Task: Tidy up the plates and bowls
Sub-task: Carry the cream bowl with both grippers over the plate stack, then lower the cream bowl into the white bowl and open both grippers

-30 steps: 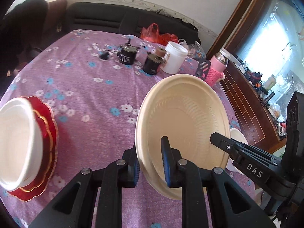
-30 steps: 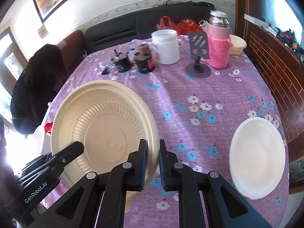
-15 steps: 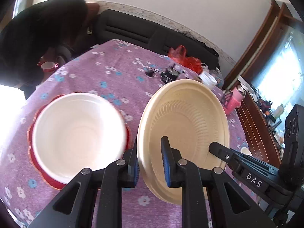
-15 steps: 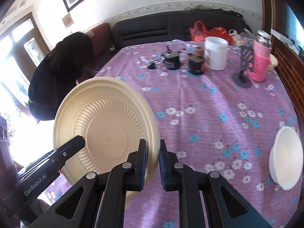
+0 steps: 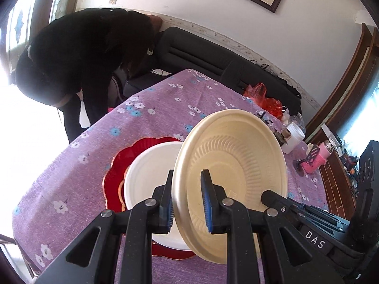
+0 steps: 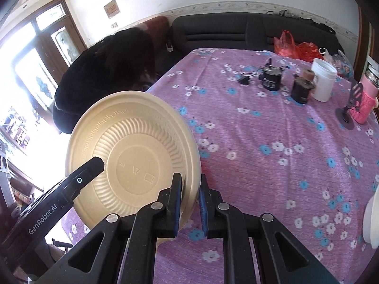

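Both grippers hold one cream ribbed plate [image 5: 236, 163] by opposite rims, tilted on edge above the table. My left gripper [image 5: 187, 203] is shut on its near rim. My right gripper [image 6: 190, 201] is shut on the other rim, where the plate's underside [image 6: 132, 156] shows. Just left of the plate, a white bowl [image 5: 149, 175] sits on a red scalloped plate [image 5: 123, 161] on the purple cloth. Another white bowl [image 6: 372, 220] lies at the right edge of the right wrist view.
A person in black [image 5: 90, 54] bends over beside the table's far left. A white tub [image 6: 323, 80], dark jars [image 6: 300, 90], a pink flask [image 6: 366, 99] and a phone stand [image 6: 350, 106] stand at the far right. A black sofa [image 6: 236, 33] lies behind.
Both grippers have carried the cream plate leftward, so it now hangs beside and partly over the white bowl on the red plate. The views have swung left toward the person.
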`<state>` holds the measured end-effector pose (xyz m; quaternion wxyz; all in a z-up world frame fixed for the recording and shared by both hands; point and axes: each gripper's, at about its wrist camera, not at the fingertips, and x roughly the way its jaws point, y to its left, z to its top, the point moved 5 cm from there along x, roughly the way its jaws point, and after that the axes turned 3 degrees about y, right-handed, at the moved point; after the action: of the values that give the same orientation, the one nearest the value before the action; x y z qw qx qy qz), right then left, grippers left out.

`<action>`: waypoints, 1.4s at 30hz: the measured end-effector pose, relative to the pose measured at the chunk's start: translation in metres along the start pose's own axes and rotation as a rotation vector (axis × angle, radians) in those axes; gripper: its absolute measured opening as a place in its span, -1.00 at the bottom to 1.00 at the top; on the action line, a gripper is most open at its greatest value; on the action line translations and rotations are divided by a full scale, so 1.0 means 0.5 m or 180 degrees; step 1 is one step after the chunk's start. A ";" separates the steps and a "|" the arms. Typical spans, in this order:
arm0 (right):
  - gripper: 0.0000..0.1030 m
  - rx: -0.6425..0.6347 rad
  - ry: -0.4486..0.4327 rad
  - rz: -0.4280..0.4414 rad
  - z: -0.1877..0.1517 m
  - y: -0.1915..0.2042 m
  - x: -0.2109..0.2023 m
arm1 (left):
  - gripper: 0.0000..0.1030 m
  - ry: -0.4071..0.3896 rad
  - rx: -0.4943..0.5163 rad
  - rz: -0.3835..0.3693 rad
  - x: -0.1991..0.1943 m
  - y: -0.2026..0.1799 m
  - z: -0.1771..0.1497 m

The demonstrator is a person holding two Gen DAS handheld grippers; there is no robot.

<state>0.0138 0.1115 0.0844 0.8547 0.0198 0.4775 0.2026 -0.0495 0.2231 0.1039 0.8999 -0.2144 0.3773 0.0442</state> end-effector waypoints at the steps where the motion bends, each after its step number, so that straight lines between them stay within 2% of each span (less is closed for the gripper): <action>1: -0.71 -0.0018 0.0019 0.0007 0.001 0.010 0.009 | -0.63 -0.0010 -0.0004 0.0044 0.002 0.008 0.001; 6: -0.70 -0.0091 0.0129 0.0017 0.001 0.048 0.057 | -0.63 0.0003 -0.0055 0.0204 0.019 0.050 0.005; 13: -0.69 -0.0155 0.0265 0.0001 0.005 0.071 0.107 | -0.63 0.0134 -0.0150 0.0229 0.054 0.090 0.005; 23: -0.68 -0.0259 0.0281 -0.0106 0.016 0.080 0.135 | -0.58 0.0107 -0.0069 0.0345 0.071 0.094 0.004; 27: -0.67 -0.0314 0.0255 -0.0132 0.014 0.086 0.132 | -0.37 0.0063 0.0029 0.0464 0.070 0.088 0.003; 29: -0.68 -0.0341 0.0248 -0.0137 0.011 0.091 0.129 | -0.13 0.0005 0.0069 0.0544 0.064 0.086 0.004; 35: -0.68 -0.0309 0.0269 -0.0159 0.011 0.090 0.131 | 0.28 -0.0281 0.0217 0.0765 0.027 0.073 0.009; 42: -0.66 -0.0255 0.0132 -0.0147 0.010 0.088 0.128 | 0.43 -0.0498 0.0298 0.0917 -0.006 0.065 0.012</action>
<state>0.0330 0.1759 0.0456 0.8492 -0.0296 0.4869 0.2021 -0.0555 0.2554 0.0985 0.9199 -0.1118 0.3345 0.1716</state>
